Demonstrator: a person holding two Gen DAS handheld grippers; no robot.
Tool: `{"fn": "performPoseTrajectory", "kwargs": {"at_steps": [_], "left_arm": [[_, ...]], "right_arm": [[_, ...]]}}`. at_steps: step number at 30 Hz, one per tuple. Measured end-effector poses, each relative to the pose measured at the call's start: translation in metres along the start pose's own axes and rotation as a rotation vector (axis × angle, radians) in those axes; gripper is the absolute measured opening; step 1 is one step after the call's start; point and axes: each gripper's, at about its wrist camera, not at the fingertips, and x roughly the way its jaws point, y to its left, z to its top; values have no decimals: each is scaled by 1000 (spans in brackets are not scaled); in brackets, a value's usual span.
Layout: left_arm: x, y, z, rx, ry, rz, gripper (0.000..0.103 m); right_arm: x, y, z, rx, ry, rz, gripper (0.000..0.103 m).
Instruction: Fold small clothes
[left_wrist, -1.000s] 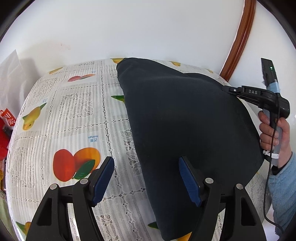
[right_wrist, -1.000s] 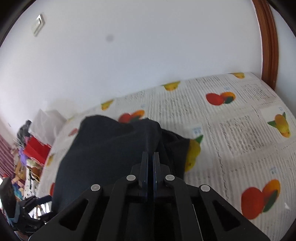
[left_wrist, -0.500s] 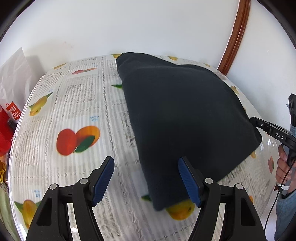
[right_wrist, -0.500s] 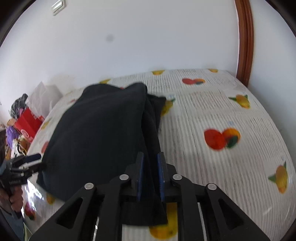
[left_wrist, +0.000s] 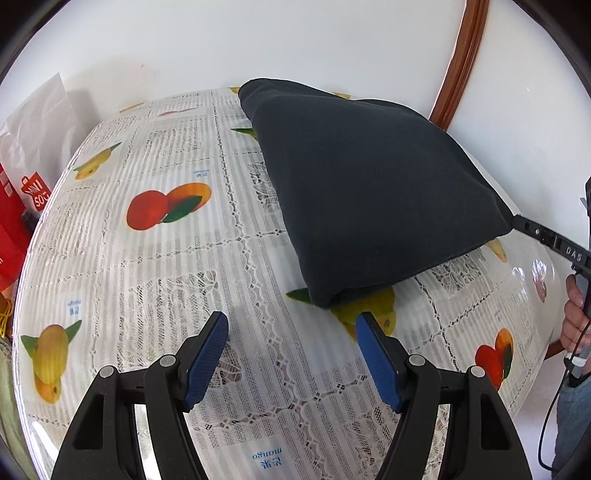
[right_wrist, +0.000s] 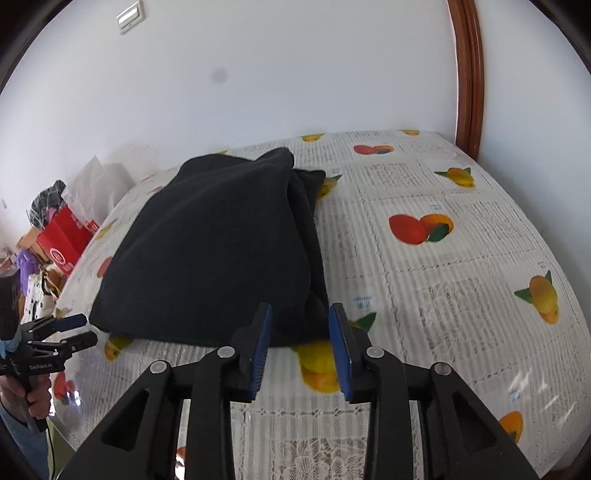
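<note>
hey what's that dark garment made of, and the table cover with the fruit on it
Garment: looks like soft matte knit or fleece, navy-black; no sheen, thick rounded folds. Table cover: probably clear glossy plastic over white lace, with printed fruit; glare streaks show along its edge.

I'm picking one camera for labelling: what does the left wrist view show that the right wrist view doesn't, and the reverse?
Only the left wrist view: the red shopping bag with white lettering beside the table, and the right gripper seen side-on at the garment's corner.

Only the right wrist view: the white wall switch plate, the garment's bunched layers along its right side, and the left gripper, open, off the table's edge.

Both: the folded dark navy fabric garment lying on the fruit-print plastic tablecloth, the white wall, and the brown wooden door frame.
</note>
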Motion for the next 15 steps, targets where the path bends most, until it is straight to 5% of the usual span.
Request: {"fn": "performPoseTrajectory", "kwargs": {"at_steps": [3, 9, 15], "left_arm": [[3, -1, 2, 13, -2, -13, 68], [16, -6, 14, 58, -16, -26, 54], [23, -4, 22, 63, -26, -93, 41]], "right_arm": [[-3, -2, -13, 21, -11, -80, 34], [6, 4, -26, 68, 51, -43, 34], [25, 22, -19, 108, 0, -57, 34]]}}
